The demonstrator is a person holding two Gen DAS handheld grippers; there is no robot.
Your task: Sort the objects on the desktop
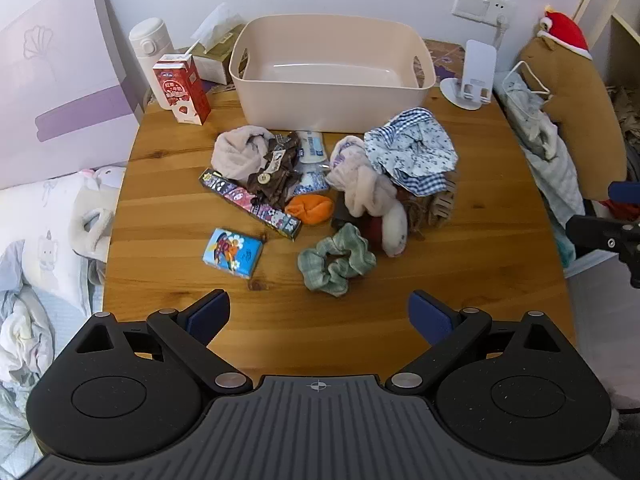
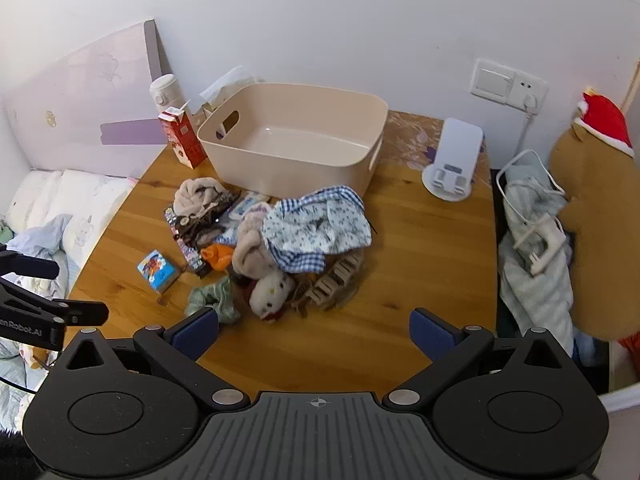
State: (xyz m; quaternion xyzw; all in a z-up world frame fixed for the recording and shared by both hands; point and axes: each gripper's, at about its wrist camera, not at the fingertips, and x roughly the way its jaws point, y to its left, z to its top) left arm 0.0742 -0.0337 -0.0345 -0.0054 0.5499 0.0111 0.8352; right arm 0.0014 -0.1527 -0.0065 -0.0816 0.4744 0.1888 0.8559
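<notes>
Looking through left wrist view: left gripper (image 1: 319,312) hangs over the near edge of the wooden table (image 1: 500,208), fingers spread wide, nothing between them.
Nearest target: green scrunchie (image 1: 336,260) lies just ahead of the claw, slightly toward its right finger; blue card pack (image 1: 233,253) ahead toward its left finger.
Heap: pink towel (image 1: 240,152), orange cloth (image 1: 312,208) and checked blue fabric (image 1: 416,152) farther ahead, touching one another.
Bin: beige basket (image 1: 332,104) stands beyond the heap, empty.
Right wrist view: right gripper (image 2: 314,330) also spread wide and empty, over bare wood.
Nearest target there: white plush toy (image 2: 272,292) just ahead, toward its left finger, with wooden clips (image 2: 336,276) beside it.
Bin from here: basket (image 2: 292,168) ahead and beyond the pile.
Doing it well, I'd judge: take loose outliers first, one each; drop straight down over the scrunchie, pinch its bulk, lift clear before carrying, so neighbours aren't dragged.
</notes>
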